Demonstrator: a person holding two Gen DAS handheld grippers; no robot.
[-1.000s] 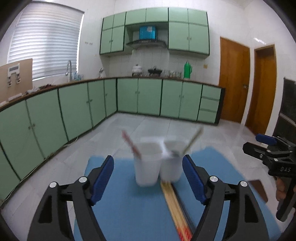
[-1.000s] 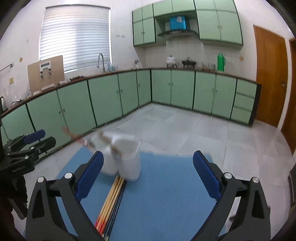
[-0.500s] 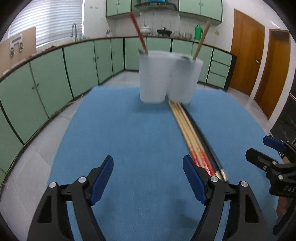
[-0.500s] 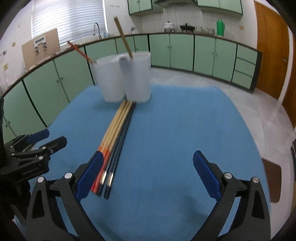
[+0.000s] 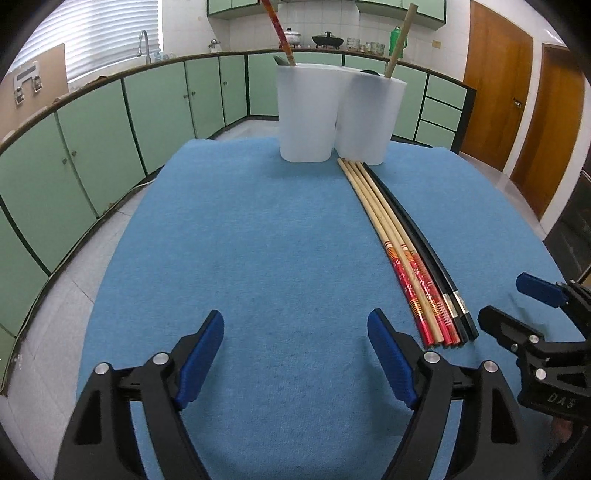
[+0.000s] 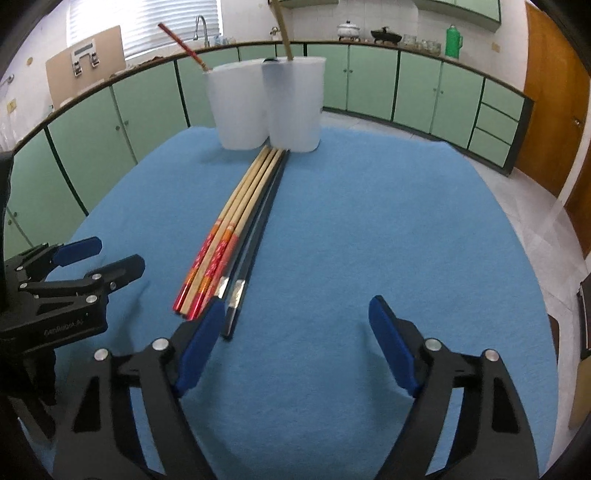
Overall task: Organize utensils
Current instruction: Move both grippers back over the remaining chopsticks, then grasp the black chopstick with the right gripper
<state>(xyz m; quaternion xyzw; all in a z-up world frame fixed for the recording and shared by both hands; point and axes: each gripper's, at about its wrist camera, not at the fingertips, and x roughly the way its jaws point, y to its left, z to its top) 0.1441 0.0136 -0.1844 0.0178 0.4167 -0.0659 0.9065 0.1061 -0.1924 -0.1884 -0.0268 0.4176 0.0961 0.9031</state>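
Note:
Two white cups [image 5: 308,110] [image 6: 242,105] stand side by side at the far end of the blue mat [image 5: 258,258] [image 6: 369,240]. One holds a red chopstick [image 5: 277,29], the other a wooden one [image 5: 399,40]. A row of wooden, red-ended and black chopsticks [image 5: 402,251] [image 6: 236,229] lies on the mat before the cups. My left gripper [image 5: 295,354] is open and empty over the near mat, left of the row. My right gripper [image 6: 295,339] is open and empty, its left finger beside the row's near ends.
Green kitchen cabinets [image 5: 92,140] run along the walls behind the table. Wooden doors [image 5: 517,92] stand at the right. The mat's edges drop off to a tiled floor [image 5: 55,295] on the left and far sides.
Both grippers have pulled back and tilted down from the cups toward the near end of the mat. The cups now look farther away and the whole chopstick row shows.

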